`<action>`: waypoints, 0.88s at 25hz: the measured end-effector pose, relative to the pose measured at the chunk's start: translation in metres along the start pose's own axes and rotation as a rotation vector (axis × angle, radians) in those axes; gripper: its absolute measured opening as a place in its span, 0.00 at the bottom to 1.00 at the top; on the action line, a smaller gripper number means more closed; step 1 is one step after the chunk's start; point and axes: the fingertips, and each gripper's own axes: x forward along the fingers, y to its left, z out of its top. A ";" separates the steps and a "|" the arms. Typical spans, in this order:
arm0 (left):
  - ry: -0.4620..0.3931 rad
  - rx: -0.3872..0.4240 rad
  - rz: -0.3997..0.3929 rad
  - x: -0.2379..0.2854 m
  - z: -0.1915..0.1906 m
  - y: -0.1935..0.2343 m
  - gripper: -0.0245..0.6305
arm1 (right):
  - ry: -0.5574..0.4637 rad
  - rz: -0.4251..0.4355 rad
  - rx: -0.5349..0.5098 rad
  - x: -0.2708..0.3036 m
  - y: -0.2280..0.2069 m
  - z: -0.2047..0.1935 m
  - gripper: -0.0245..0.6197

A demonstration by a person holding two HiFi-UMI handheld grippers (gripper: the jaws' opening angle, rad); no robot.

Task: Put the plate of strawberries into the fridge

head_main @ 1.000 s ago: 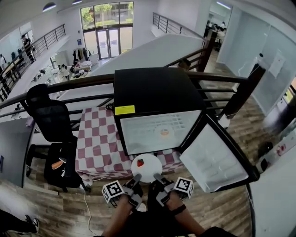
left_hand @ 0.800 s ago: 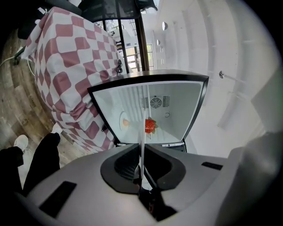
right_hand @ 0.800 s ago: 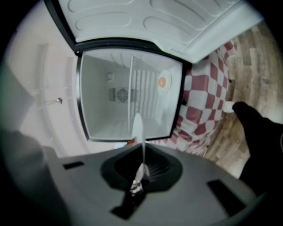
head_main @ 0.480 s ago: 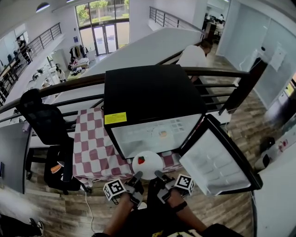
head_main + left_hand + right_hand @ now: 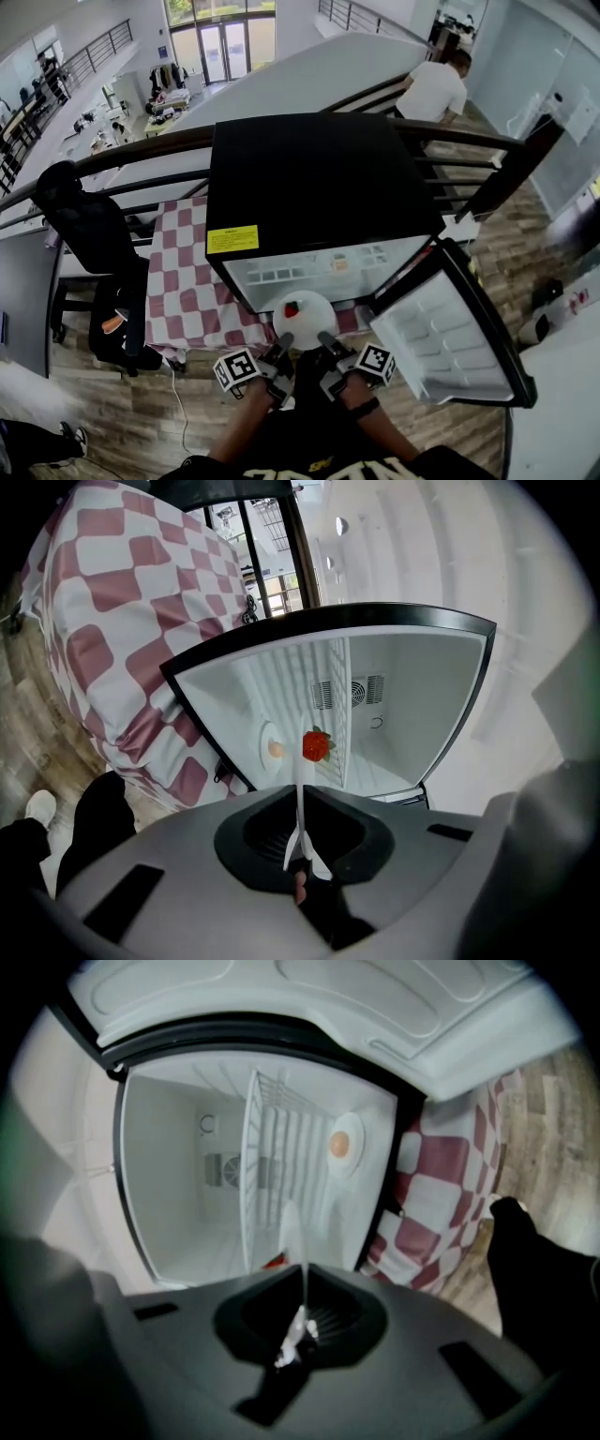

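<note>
Two of the task's steps look complete and the placing is not yet done. The fridge (image 5: 319,178) stands with its door (image 5: 441,328) swung wide to the right, and the plate (image 5: 302,311) is lifted clear and carried in the air. It hangs just in front of the lower part of the opening, beside the checked table (image 5: 187,281). Whether its far rim has crossed the sill cannot be told. One strawberry (image 5: 292,307) is visible on it.

Remaining steps, as judged from this position:
- Carry the plate into the white interior.
- Set it down on a free part of the wire shelf (image 5: 272,1176), which already bears a small dish (image 5: 340,1143) with a pale orange item.
- Release the rim and withdraw both grippers.

Jaw state:
- Left gripper (image 5: 279,345): the jaws stand narrow and pinch the near rim of the plate. The rim shows edge-on between them in the left gripper view, with the strawberry beyond it.
- Right gripper (image 5: 326,341): the jaws are almost together, closed on the same thin rim just beside the left grip.

Pose: both forearms (image 5: 246,427) reach forward side by side from the bottom of the head view and converge on the near rim. Each gripper points toward the opening, a little below level. Each is rolled onto its side, since the fridge appears turned a quarter way round in both gripper views. One jaw therefore lies above the rim and one below it. The plate appears roughly level.
</note>
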 end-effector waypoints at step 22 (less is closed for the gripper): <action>-0.068 -0.020 0.162 0.063 0.031 0.098 0.10 | 0.084 -0.101 -0.078 0.076 -0.081 0.042 0.09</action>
